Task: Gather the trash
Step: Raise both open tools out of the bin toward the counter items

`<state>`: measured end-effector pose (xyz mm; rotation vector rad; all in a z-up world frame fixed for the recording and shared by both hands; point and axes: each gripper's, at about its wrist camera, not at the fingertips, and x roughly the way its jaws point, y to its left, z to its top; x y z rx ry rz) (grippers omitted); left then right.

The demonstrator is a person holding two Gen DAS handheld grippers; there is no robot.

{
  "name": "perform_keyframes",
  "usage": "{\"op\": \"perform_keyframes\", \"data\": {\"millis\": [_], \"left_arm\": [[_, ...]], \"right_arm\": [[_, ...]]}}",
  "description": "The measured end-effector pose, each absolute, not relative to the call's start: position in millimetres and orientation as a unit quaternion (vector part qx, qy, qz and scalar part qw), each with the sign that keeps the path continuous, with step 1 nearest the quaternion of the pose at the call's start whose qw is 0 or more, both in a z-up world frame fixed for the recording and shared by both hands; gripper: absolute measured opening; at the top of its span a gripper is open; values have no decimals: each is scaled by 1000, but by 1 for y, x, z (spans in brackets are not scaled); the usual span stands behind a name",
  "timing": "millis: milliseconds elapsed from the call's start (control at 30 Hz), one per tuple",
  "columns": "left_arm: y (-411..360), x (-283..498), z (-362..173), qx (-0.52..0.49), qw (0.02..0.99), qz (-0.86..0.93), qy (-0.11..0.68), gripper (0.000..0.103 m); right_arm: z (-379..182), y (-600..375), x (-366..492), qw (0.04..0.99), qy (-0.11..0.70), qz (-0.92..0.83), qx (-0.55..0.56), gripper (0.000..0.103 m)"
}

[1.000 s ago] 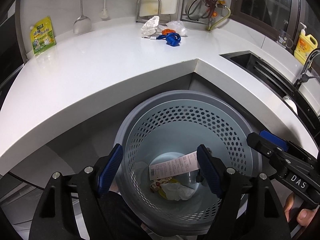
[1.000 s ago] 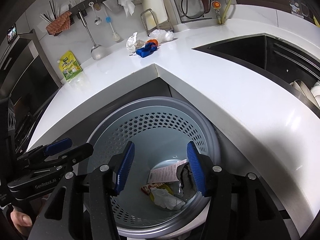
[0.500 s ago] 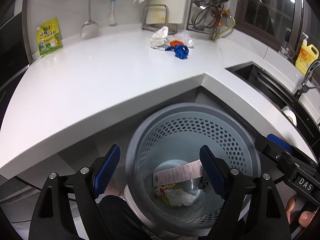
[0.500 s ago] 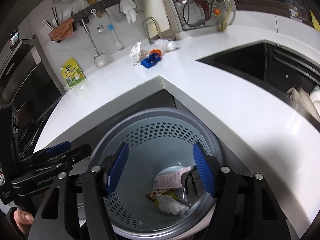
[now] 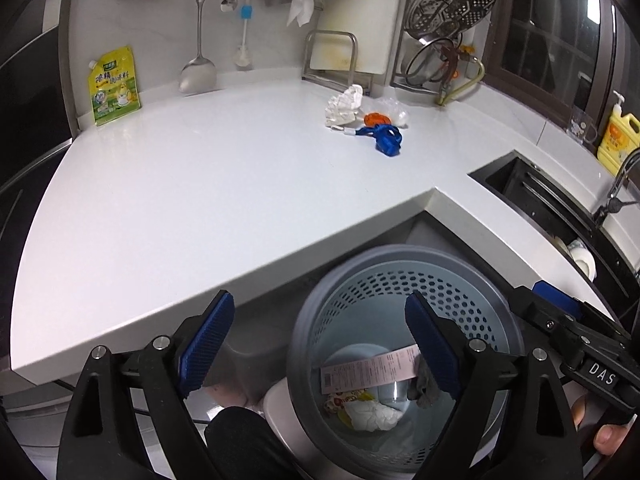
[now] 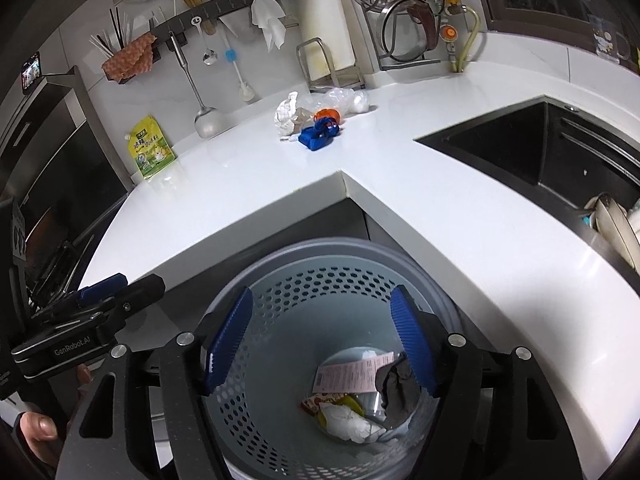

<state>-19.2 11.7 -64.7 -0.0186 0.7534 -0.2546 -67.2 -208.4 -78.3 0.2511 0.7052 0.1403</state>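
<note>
A grey perforated trash basket (image 5: 400, 276) (image 6: 320, 276) stands on the floor under the counter corner. It holds a receipt (image 5: 372, 372) (image 6: 352, 372), crumpled white paper (image 5: 372, 416), a colourful wrapper and a dark scrap (image 6: 396, 392). My left gripper (image 5: 320, 344) is open and empty above the basket's left rim. My right gripper (image 6: 320, 344) is open and empty over the basket mouth. On the white counter (image 5: 200, 184) far back lie a crumpled white tissue (image 5: 344, 106) (image 6: 286, 114), a clear plastic bag (image 6: 340, 100), an orange piece (image 5: 374, 119) and a blue item (image 5: 386, 138) (image 6: 320, 134).
A yellow-green pouch (image 5: 114, 86) leans on the back wall at the left. A ladle and utensils hang on a wall rail (image 6: 224, 4). A dark sink (image 6: 540, 148) with dishes is at the right. A yellow soap bottle (image 5: 618, 138) stands at the far right.
Both grippers have risen and drawn back from the basket, so more counter shows. Both stay open and empty. The trash in the basket has not moved.
</note>
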Motion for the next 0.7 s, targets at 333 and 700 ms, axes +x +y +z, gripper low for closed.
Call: {"op": "perform_keyframes", "data": {"millis": [333, 700], "left_arm": [[25, 8, -48, -23, 927, -118, 355, 88], [31, 45, -37, -32, 928, -122, 350, 88]], "right_arm": [[-58, -201, -31, 932, 338, 72, 107, 70], [-48, -197, 12, 934, 335, 72, 98, 70]]}}
